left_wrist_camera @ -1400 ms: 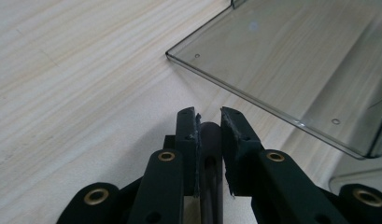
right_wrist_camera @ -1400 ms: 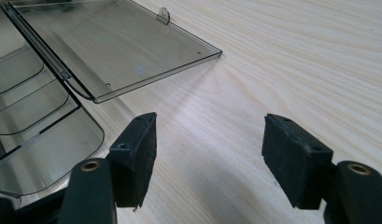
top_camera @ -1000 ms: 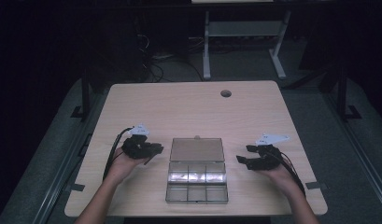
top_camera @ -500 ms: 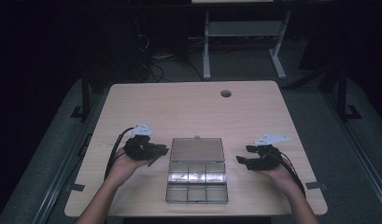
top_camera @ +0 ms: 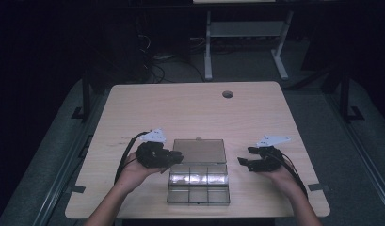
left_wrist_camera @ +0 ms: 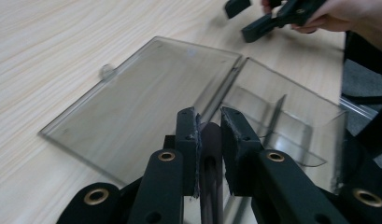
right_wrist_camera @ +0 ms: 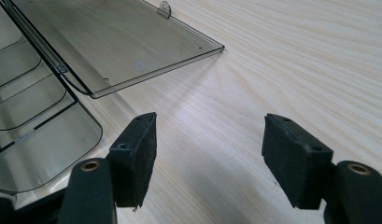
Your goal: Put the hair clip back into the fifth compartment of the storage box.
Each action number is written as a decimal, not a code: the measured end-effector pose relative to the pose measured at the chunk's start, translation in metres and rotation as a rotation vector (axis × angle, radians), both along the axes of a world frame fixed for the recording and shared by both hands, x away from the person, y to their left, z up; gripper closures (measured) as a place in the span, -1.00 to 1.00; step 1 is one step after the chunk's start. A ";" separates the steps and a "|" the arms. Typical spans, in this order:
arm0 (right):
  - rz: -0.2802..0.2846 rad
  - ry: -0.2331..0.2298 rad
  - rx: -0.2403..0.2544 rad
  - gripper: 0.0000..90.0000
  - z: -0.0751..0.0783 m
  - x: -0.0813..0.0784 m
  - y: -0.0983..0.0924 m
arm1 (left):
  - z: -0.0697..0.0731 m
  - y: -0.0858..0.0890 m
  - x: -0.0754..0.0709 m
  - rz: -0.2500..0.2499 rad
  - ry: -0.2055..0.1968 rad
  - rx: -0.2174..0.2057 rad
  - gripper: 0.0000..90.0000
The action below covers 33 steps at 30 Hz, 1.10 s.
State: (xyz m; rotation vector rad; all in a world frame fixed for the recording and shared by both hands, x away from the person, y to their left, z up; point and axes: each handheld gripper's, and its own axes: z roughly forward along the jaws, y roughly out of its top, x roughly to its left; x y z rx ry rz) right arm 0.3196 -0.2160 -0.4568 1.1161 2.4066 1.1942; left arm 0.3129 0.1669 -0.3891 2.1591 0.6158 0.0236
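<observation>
on the left, the left gripper [top_camera: 173, 157] has slid across toward the clear plastic box [top_camera: 198, 183] since a second ago and now sits at the box's left edge, by the hinge. its jaws stand nearly together with a narrow gap and nothing pinched between them. that looks like lining up to take hold of the lid [top_camera: 199, 151], which lies flat open on the table [top_camera: 190, 108] behind the box; closing it seems the likely job.

the box sits near the front edge of the table, between the two hands, compartments seemingly empty.

on the right, the right gripper [top_camera: 244, 162] has stayed put, jaws wide apart over bare wood, holding nothing.

the left gripper view adds the lid's small latch tab [left_wrist_camera: 106, 71] and the inner dividers [left_wrist_camera: 277, 114], too small to make out from the high view. the right gripper view shows the lid's corner [right_wrist_camera: 216, 46] resting on the table.
</observation>
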 end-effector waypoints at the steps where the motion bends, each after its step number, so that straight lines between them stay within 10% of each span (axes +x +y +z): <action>1: 0.000 0.000 0.000 -0.22 0.000 0.000 0.000 | 0.000 -0.002 -0.001 -0.008 -0.001 0.003 0.72; 33: 0.003 -0.001 -0.003 -0.22 0.000 0.000 0.001 | -0.027 -0.078 -0.038 -0.185 0.029 0.014 0.72</action>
